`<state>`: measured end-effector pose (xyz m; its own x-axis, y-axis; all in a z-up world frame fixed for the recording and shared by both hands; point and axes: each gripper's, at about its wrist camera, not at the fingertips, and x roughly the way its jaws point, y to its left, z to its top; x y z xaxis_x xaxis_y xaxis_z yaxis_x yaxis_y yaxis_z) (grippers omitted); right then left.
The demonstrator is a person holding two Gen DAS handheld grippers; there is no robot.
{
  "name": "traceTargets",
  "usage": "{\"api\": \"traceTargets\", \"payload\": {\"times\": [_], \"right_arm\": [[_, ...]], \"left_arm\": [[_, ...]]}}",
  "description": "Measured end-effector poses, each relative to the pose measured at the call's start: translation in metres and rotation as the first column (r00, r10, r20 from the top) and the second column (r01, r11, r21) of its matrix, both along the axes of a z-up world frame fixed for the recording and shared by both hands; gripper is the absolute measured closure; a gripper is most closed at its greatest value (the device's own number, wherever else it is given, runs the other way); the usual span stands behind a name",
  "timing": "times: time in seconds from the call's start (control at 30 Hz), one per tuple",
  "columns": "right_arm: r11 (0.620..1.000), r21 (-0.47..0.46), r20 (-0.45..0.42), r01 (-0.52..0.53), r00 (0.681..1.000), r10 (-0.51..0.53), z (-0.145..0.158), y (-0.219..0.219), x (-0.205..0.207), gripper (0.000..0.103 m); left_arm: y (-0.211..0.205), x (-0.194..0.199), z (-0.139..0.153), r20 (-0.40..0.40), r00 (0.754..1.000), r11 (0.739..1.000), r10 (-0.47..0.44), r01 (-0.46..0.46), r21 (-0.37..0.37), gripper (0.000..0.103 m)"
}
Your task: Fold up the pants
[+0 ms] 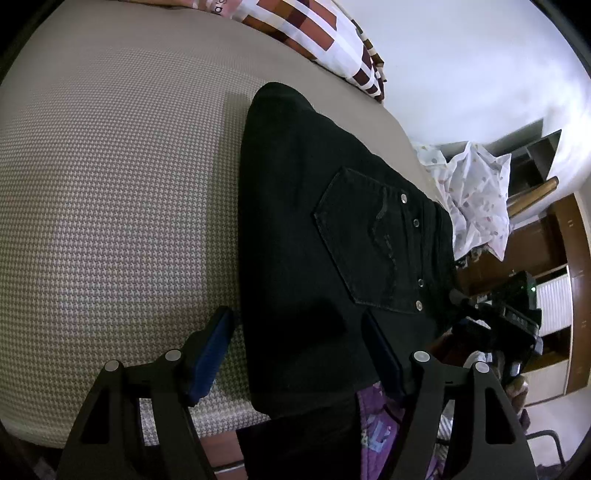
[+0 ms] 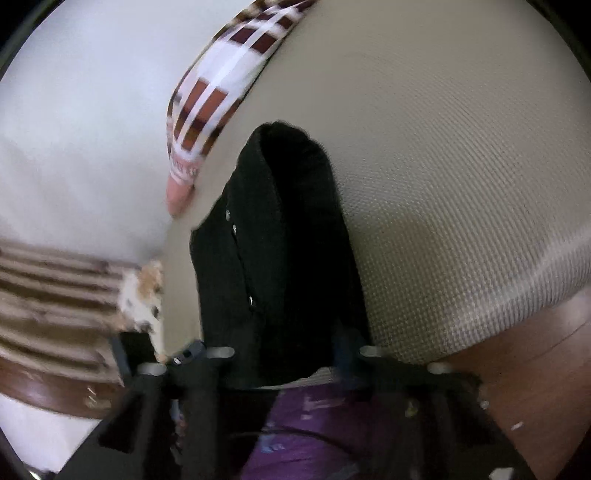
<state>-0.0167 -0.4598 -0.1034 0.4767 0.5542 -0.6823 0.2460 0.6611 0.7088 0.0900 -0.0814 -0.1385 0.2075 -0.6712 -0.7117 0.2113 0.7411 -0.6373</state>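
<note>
Black pants (image 1: 332, 236) lie folded lengthwise on the beige houndstooth bed cover (image 1: 110, 192), back pocket with metal rivets (image 1: 369, 243) facing up. My left gripper (image 1: 299, 350) is open, its blue-padded fingers (image 1: 210, 354) straddling the near left edge of the pants just above the cloth. The right wrist view is blurred: the pants (image 2: 280, 251) run away from the camera, and my right gripper (image 2: 273, 354) stands open around their near end. The right gripper also shows at the right of the left wrist view (image 1: 498, 325).
A white-and-brown checked pillow (image 1: 332, 33) lies at the head of the bed and shows in the right wrist view (image 2: 221, 81). A white dotted cloth (image 1: 476, 199) hangs off the bed's right side. Wooden furniture (image 1: 546, 258) stands beyond. Purple clothing (image 2: 303, 424) shows below the grippers.
</note>
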Motion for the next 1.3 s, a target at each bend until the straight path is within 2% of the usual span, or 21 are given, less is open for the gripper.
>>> {"api": "traceTargets", "payload": {"times": [0.1, 0.27, 0.4, 0.5, 0.57, 0.63, 0.73, 0.83, 1.07, 1.2, 1.3], "right_arm": [[1.0, -0.005, 0.009, -0.01, 1.0, 0.01, 0.004, 0.001, 0.001, 0.077], [0.995, 0.097, 0.003, 0.006, 1.0, -0.006, -0.011, -0.009, 0.0, 0.074], [0.991, 0.133, 0.018, 0.012, 1.0, -0.015, -0.017, -0.008, 0.004, 0.076], [0.983, 0.183, 0.065, -0.019, 0.998, 0.007, -0.009, 0.007, 0.019, 0.077], [0.976, 0.207, 0.113, -0.063, 0.993, 0.041, 0.003, 0.021, 0.031, 0.077], [0.977, 0.198, 0.139, -0.082, 0.989, 0.055, 0.009, 0.026, 0.034, 0.078], [0.982, 0.187, 0.077, 0.008, 0.997, -0.023, -0.011, 0.001, 0.023, 0.079], [0.976, 0.213, 0.008, 0.049, 0.999, -0.052, -0.037, -0.011, 0.009, 0.08], [0.975, 0.22, 0.019, 0.025, 0.999, -0.03, -0.037, -0.01, 0.014, 0.08], [0.939, 0.34, -0.007, 0.048, 0.999, -0.048, -0.057, -0.02, 0.013, 0.079], [0.922, 0.382, -0.01, 0.06, 0.998, -0.061, -0.059, -0.024, 0.011, 0.074]], "left_arm": [[0.002, 0.0, 0.0, -0.002, 1.0, 1.0, 0.005, -0.005, -0.007, 0.031], [0.004, 0.0, 0.0, -0.012, 1.0, 1.0, 0.009, -0.009, -0.015, 0.031], [0.005, 0.0, 0.002, 0.001, 1.0, 1.0, 0.014, -0.014, -0.004, 0.031], [0.013, 0.0, 0.005, 0.039, 0.998, 0.998, 0.051, -0.052, 0.032, 0.031], [0.022, 0.003, 0.005, 0.036, 0.995, 0.995, 0.092, -0.094, 0.043, 0.031], [0.032, 0.006, 0.003, 0.003, 0.992, 0.992, 0.125, -0.125, 0.007, 0.031], [0.037, 0.009, 0.002, -0.023, 0.988, 0.989, 0.15, -0.15, -0.01, 0.031], [0.03, 0.009, 0.004, -0.009, 0.992, 0.991, 0.13, -0.129, 0.013, 0.031], [-0.004, 0.004, 0.017, 0.075, 0.997, 0.996, 0.026, -0.032, 0.086, 0.031], [-0.019, 0.004, 0.015, 0.093, 0.995, 0.992, -0.022, 0.011, 0.124, 0.031], [-0.019, 0.005, 0.012, 0.08, 0.996, 0.992, -0.026, 0.016, 0.122, 0.031]]}}
